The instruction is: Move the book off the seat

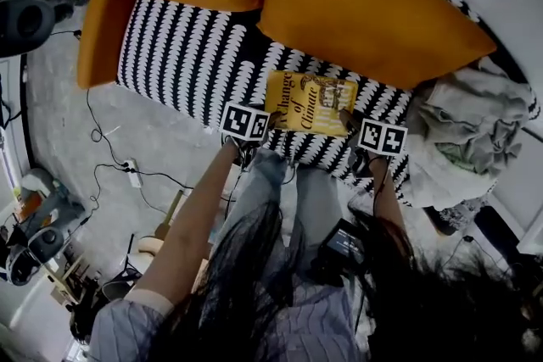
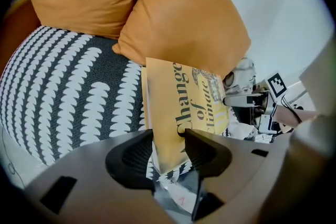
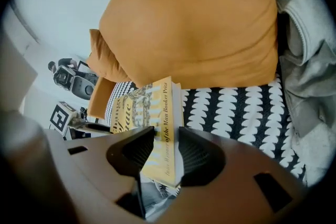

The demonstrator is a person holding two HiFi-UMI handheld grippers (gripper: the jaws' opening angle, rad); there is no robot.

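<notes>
Book (image 1: 310, 103) is sitting at the front edge of the seat (image 1: 174, 47), yellow printed cover facing up. Two plump orange cushions (image 1: 373, 8) are crowding the back edge, the larger one just behind the book. Crumpled grey cloth (image 1: 462, 127) is heaping at the seat's right end. Seat fabric is showing black with white scalloped stripes. Left gripper (image 2: 168, 141) is pinching the book's left edge, ribbed pads pressing both faces, jaws only partly apart. Right gripper (image 3: 161, 145) is clamping the right edge likewise.
</notes>
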